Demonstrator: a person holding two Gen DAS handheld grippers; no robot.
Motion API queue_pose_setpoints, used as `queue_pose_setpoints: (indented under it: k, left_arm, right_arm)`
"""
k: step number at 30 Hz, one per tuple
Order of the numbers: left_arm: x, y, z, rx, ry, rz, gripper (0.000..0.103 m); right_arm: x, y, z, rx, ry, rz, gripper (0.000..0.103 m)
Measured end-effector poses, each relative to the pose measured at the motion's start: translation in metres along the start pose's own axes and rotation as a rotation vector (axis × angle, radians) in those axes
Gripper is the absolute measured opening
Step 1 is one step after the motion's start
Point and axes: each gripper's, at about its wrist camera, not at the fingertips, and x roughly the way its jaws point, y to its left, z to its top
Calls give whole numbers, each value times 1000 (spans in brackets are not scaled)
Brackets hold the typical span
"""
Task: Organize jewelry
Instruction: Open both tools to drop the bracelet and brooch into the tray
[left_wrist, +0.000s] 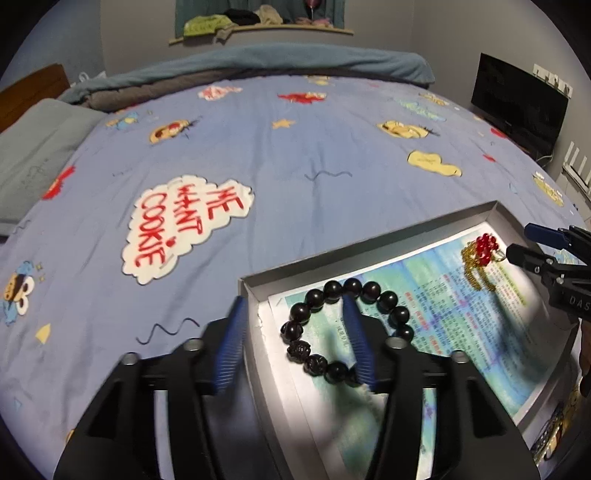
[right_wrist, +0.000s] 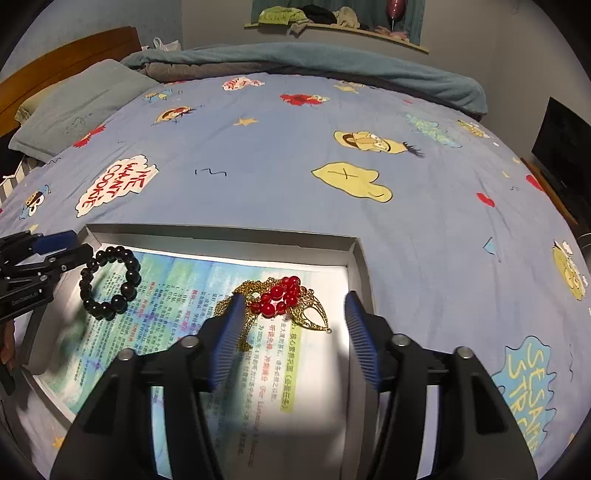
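A shallow grey tray (left_wrist: 369, 236) (right_wrist: 221, 233) lined with a printed page lies on the bed. A dark bead bracelet (left_wrist: 317, 299) (right_wrist: 127, 275) lies in its left part. A gold chain necklace with red beads (left_wrist: 480, 251) (right_wrist: 280, 295) lies in its right part. My left gripper (left_wrist: 293, 302) is open, straddling the tray's left wall, with its right finger over the bracelet. My right gripper (right_wrist: 293, 299) is open, with the necklace between its fingers. Each gripper shows at the edge of the other's view.
The tray sits on a blue cartoon-print bedspread (left_wrist: 258, 147) (right_wrist: 295, 147). A grey pillow (left_wrist: 33, 155) and wooden headboard (right_wrist: 62, 55) are at the left. A folded blanket (left_wrist: 258, 59) lies along the far edge. A black screen (left_wrist: 517, 103) stands at the right.
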Motion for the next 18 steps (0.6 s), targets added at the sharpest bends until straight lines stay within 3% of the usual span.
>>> queue_pose_setpoints:
  k: [2, 7, 18]
  left_arm:
    - [-9, -2, -1, 5, -19, 13, 75]
    - [-32, -7, -5, 4, -58, 7, 82]
    - [-89, -11, -25, -20, -126, -22, 91]
  right_arm:
    - [-9, -1, -2, 4, -22, -6, 73]
    - [-29, -4, -5, 24, -64, -16, 92]
    - [-76, -8, -21, 42, -121, -30, 97]
